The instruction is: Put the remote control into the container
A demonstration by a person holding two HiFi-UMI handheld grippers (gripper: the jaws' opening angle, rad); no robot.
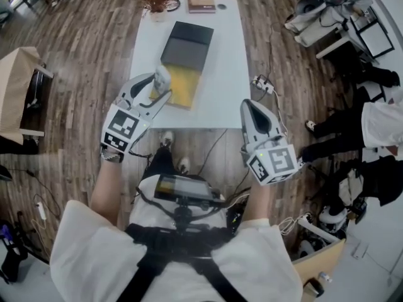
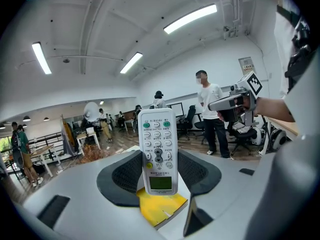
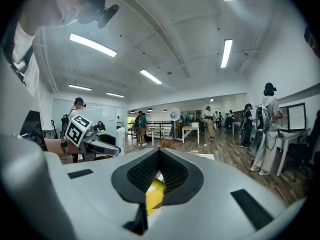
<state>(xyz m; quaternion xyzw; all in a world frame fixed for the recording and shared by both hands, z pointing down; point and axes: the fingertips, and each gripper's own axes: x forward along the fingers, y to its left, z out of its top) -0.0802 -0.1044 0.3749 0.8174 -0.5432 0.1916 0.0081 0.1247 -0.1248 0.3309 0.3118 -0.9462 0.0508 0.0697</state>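
Left gripper [image 1: 160, 87] clamped on upright white remote control [image 2: 158, 151], above near end of yellow container [image 1: 183, 88] on white table [image 1: 228, 61], right gripper [image 3: 159, 156] closed, empty, near right.

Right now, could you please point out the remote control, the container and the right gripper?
remote control [image 2: 158, 151]: left gripper view, on its keypad.
container [image 1: 186, 85]: head view, on its yellow part.
right gripper [image 1: 250, 109]: head view, at its front tip.

White remote control [image 2: 158, 154] upright between left jaws, near open yellow container [image 1: 181, 88].
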